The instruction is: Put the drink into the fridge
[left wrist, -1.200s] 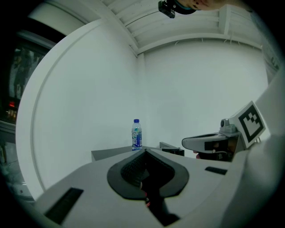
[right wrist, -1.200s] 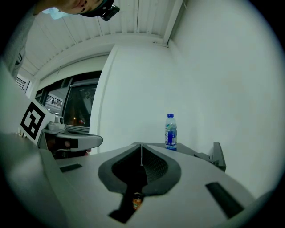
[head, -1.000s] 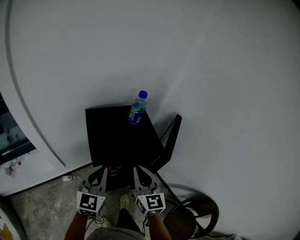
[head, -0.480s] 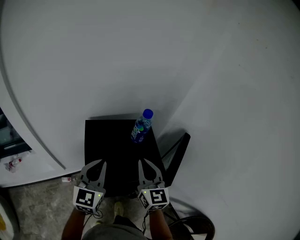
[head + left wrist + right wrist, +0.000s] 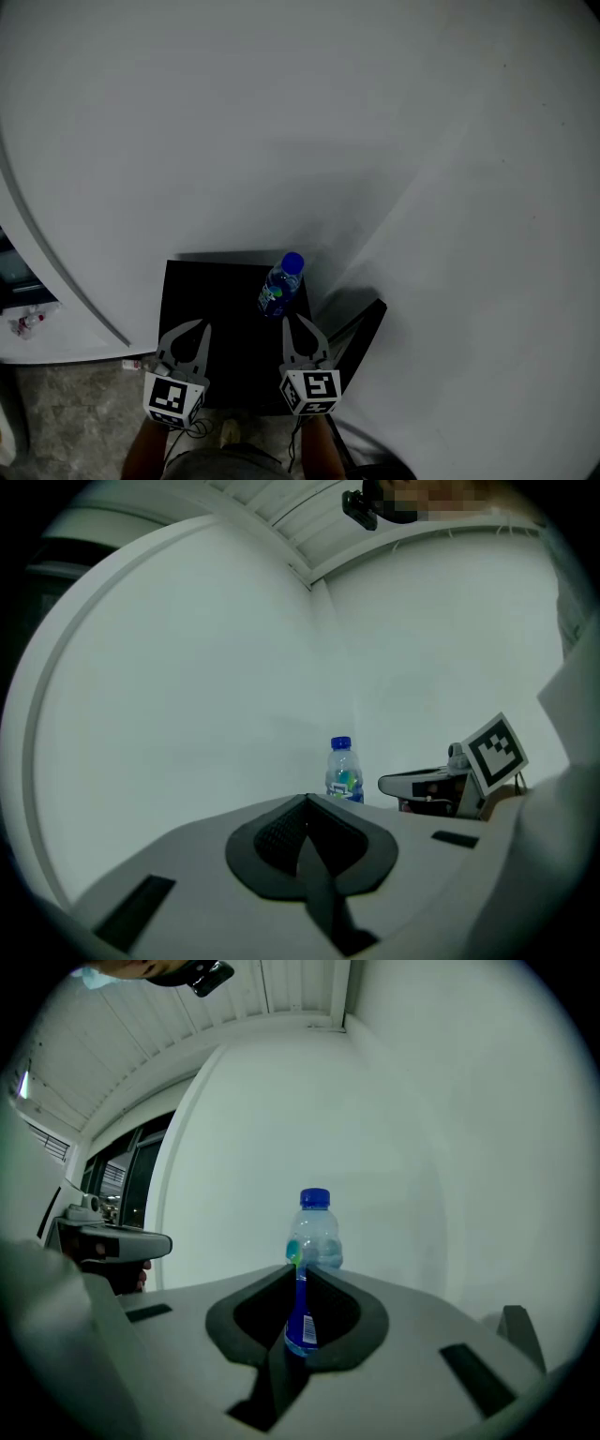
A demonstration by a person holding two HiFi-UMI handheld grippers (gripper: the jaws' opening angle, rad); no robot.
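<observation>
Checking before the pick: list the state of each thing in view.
Bottle: upright, capped, on the table's far right corner, not held.
Table: standing by the wall, carrying the bottle.
Left gripper: jaws shut, empty.
Right gripper: jaws shut, empty, lined up on the bottle but short of it.

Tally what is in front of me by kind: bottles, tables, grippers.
Bottles: 1, the blue-capped drink bottle, upright near the table's far right corner.
Tables: 1, the black table.
Grippers: 2, the left gripper and the right gripper, both shut, holding nothing.
Total: 4
</observation>
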